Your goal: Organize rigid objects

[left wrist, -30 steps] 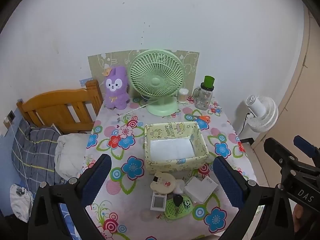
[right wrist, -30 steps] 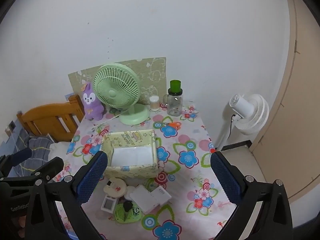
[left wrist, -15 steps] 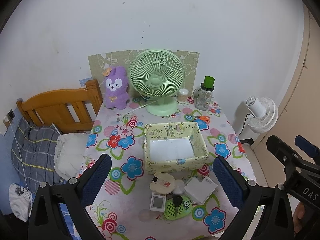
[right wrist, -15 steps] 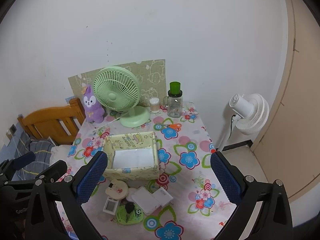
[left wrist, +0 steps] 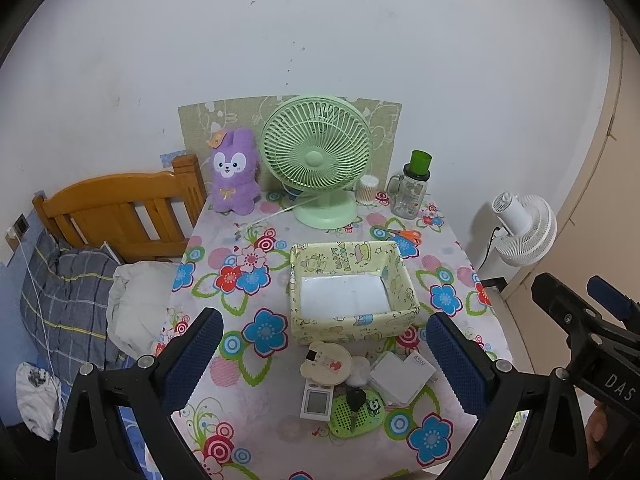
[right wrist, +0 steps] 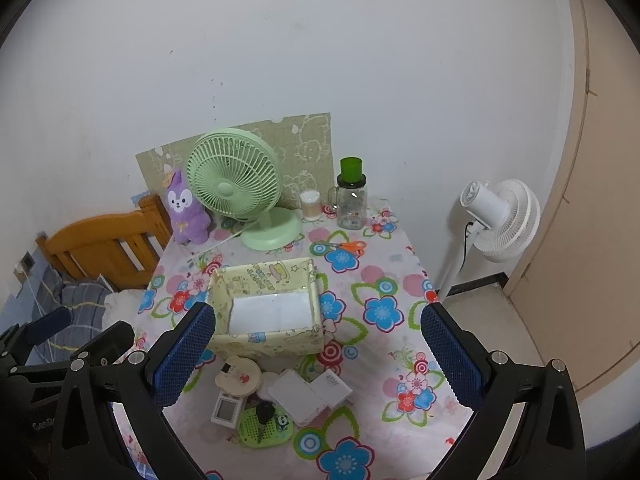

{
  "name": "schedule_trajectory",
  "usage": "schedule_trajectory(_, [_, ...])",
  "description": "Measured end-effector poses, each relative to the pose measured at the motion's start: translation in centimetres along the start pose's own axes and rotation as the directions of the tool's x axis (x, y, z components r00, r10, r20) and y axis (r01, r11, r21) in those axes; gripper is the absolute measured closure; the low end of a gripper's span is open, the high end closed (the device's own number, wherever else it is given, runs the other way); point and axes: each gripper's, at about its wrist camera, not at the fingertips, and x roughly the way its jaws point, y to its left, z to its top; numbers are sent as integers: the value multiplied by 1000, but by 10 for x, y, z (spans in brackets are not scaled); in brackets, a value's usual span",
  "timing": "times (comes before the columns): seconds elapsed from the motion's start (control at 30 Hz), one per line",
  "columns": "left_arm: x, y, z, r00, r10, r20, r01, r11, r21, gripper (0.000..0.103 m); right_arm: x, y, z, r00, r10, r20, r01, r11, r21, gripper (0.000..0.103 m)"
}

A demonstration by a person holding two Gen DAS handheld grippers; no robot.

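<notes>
Both the left claw and the right claw hang spread and empty above the bench, because the small rigid objects lie clustered just before the empty box, waiting for sorting.

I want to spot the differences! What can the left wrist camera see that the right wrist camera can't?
Only the left wrist view shows the white bundle on the floor by the bed, and the right gripper's black frame at its right edge. Only the right wrist view shows the white fan's pole reaching the floor, and the left gripper's frame at its left edge. Both show the yellow box, green fan, purple bunny, orange scissors and the small things in front of the box.
</notes>
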Motion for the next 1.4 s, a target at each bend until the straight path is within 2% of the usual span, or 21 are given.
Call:
schedule_trajectory(0.93, [5, 7, -1, 1000, -10, 6, 10, 1000, -9, 1, 2, 9, 0, 1000, -19, 8, 20, 1000, -9, 0])
schedule_trajectory(1.4, [18, 8, -3, 1000, -6, -5, 6, 1000, -20, 1, 22, 7, -1, 1000, -10, -27, 9, 1000, -24, 0])
